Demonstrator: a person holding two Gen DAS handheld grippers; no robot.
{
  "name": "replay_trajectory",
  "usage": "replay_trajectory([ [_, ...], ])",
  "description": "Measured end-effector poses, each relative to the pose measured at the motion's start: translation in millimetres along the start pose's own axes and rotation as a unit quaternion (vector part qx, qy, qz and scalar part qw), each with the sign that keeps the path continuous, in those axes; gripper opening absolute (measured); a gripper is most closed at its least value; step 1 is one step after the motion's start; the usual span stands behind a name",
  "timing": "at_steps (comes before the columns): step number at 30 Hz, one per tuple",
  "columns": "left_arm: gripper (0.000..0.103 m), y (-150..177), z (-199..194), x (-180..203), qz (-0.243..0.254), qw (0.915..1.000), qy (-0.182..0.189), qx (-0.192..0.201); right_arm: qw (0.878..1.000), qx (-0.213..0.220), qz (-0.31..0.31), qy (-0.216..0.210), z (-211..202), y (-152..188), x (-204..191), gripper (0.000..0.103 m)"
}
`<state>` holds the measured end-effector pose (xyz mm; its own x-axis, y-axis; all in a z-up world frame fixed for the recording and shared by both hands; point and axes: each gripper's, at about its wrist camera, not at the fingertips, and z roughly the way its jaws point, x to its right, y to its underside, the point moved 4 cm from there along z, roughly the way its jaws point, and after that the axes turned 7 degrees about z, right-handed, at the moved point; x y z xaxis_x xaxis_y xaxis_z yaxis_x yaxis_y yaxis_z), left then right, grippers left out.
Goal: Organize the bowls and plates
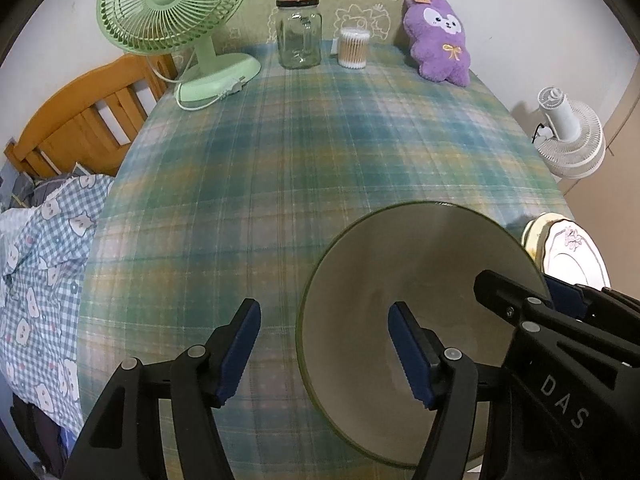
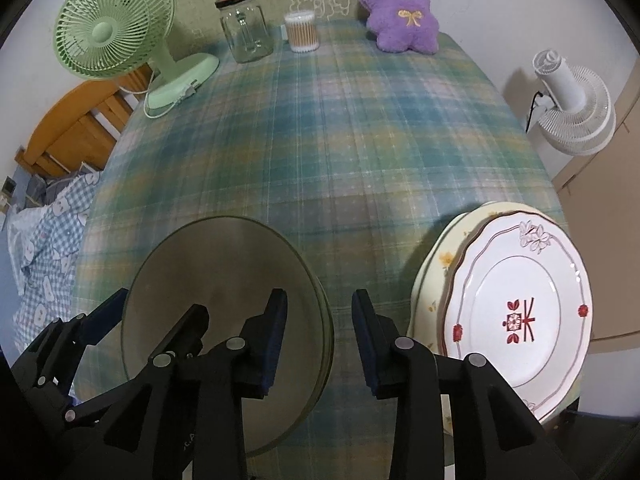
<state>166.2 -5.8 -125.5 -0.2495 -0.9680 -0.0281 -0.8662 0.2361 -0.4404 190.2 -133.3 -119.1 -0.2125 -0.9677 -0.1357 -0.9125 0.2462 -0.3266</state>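
A wide pale green bowl [image 1: 416, 280] sits on the plaid tablecloth near the front; it also shows in the right wrist view [image 2: 224, 264]. My left gripper [image 1: 324, 344] is open, one finger inside the bowl, the other outside its left rim. My right gripper [image 2: 320, 332] is open, straddling the bowl's right rim. A white plate with red marks [image 2: 516, 312] lies on a cream floral plate [image 2: 440, 260] at the right front; the stack shows in the left wrist view [image 1: 572, 256] behind the right gripper's body.
At the table's far end stand a green desk fan [image 1: 172, 12], a glass jar [image 1: 298, 32], a cotton swab tub [image 1: 354, 48] and a purple plush toy [image 1: 438, 38]. A bed [image 1: 48, 220] lies left of the table. A white fan [image 1: 568, 136] stands at the right.
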Motion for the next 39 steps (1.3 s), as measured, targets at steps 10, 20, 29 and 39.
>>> replay_trajectory([
  [10, 0.068, 5, 13, 4, 0.0, 0.9999, 0.005, -0.014, 0.999, -0.034, 0.009, -0.017, 25, 4, 2, 0.037],
  [20, 0.059, 6, 18, 1, -0.004, 0.9998, 0.007, -0.017, 0.998, -0.041, 0.01, -0.041, 32, 6, -2, 0.037],
  [29, 0.04, 6, 16, 9, 0.017, 0.9997, 0.011, -0.01, 0.998, -0.039, -0.005, -0.038, 33, 7, -4, 0.037],
  [39, 0.039, 6, 15, 9, 0.01, 0.9997, 0.022, -0.012, 0.999, -0.042, -0.001, -0.034, 32, 7, -5, 0.038],
])
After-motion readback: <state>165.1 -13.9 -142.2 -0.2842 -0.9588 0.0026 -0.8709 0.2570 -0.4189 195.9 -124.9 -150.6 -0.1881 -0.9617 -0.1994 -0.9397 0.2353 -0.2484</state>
